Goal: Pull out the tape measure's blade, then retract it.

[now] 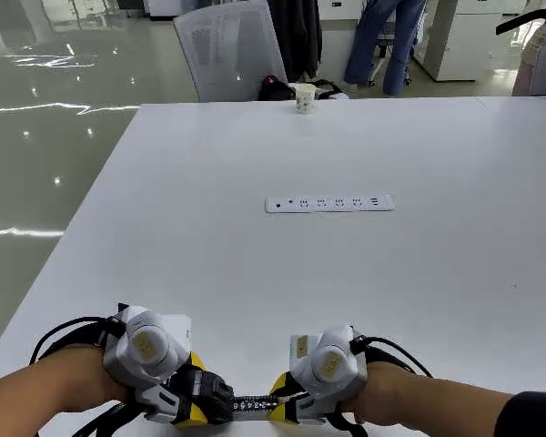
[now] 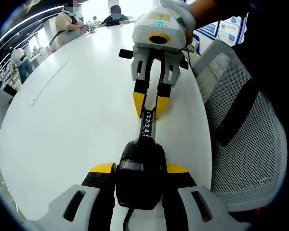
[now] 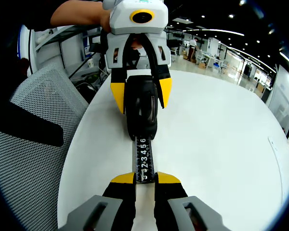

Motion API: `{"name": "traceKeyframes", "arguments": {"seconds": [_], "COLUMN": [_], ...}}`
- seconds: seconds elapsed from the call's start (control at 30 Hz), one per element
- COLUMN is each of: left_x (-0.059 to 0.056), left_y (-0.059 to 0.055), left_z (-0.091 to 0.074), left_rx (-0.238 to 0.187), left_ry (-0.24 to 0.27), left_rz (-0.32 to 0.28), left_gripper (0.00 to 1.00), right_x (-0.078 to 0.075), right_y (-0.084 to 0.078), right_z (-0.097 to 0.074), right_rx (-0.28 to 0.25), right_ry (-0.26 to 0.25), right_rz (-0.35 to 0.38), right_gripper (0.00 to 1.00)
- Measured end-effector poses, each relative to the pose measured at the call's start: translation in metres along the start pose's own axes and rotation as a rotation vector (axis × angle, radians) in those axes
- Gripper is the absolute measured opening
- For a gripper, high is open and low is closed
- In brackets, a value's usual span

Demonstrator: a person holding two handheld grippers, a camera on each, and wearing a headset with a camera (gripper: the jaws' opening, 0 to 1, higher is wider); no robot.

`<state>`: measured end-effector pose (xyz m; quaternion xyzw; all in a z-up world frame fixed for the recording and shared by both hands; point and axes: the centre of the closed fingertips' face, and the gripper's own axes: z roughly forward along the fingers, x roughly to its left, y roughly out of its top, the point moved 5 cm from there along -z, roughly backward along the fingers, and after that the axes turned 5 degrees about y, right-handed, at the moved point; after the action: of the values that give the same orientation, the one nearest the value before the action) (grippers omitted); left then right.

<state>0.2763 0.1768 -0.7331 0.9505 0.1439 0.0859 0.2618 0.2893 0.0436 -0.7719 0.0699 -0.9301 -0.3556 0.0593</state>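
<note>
Now left gripper (image 2: 139, 169) fingers clamp tape measure case (image 2: 142, 185) at near table (image 1: 346, 273) edge; right gripper (image 3: 144, 179) fingers pinch blade (image 3: 143, 159) tip. Short blade runs straight between them; next pull likely rightward along that line, away from case.

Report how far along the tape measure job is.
Done: both grips are set, the left gripper shut on the case and the right gripper shut on the blade. In hand: the pull-out, with a short length of blade out, marks up to 6 showing. Left: the rest of the pull, then the retraction.
</note>
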Motion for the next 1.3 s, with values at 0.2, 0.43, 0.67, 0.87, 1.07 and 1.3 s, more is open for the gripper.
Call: {"name": "traceKeyframes", "arguments": {"seconds": [0.2, 0.43, 0.67, 0.87, 1.07, 1.3], "left_x": [0.000, 0.000, 0.000, 0.000, -0.001, -0.001], "left_y": [0.000, 0.000, 0.000, 0.001, 0.001, 0.001], "left_z": [0.000, 0.000, 0.000, 0.000, 0.000, 0.000], "left_rx": [0.001, 0.002, 0.004, 0.007, 0.008, 0.006], "left_ry": [0.001, 0.003, 0.004, 0.006, 0.008, 0.010], "left_rz": [-0.001, -0.003, -0.004, -0.003, -0.003, -0.005], "left_gripper": [0.32, 0.32, 0.32, 0.32, 0.32, 0.32], "right_x": [0.000, 0.001, 0.001, 0.002, 0.002, 0.001], "right_y": [-0.002, -0.005, -0.009, -0.012, -0.015, -0.018], "right_z": [-0.003, -0.007, -0.010, -0.013, -0.015, -0.017], "right_rx": [0.000, 0.003, 0.003, -0.002, 0.003, 0.008], "right_ry": [0.001, 0.003, 0.001, -0.003, 0.000, 0.002], "right_rz": [0.003, 0.005, 0.009, 0.017, 0.015, 0.016], "right_gripper": [0.11, 0.11, 0.11, 0.11, 0.11, 0.11]}}
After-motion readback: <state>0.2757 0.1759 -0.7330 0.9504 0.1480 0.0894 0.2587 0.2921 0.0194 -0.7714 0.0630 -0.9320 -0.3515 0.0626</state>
